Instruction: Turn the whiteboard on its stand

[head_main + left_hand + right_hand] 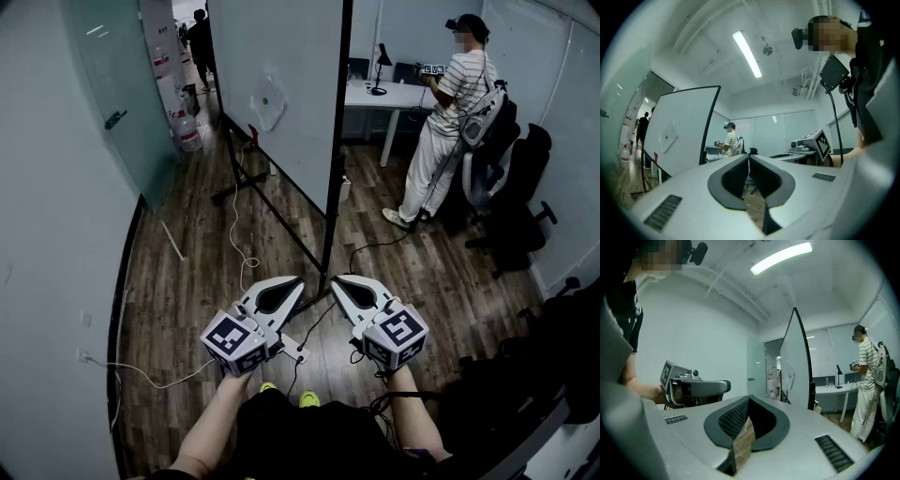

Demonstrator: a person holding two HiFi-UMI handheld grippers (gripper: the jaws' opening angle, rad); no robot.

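Note:
The whiteboard [272, 84] stands upright on a black wheeled stand [319, 267], ahead of me on the wood floor, its black edge frame [338, 112] nearest me. It also shows in the left gripper view as a whiteboard [677, 129] at the left, and in the right gripper view as a whiteboard [794, 366] edge-on. My left gripper [298, 280] and right gripper [335, 280] are held side by side low in the head view, short of the stand's foot. Both have their jaws closed tip to tip with nothing between them.
A person in a striped shirt [450, 112] stands at a white desk [389, 94] at the back right. Black office chairs [511, 202] are at the right. Cables [239, 234] trail on the floor. A glass partition [112, 103] and water bottles [187, 131] are at the left.

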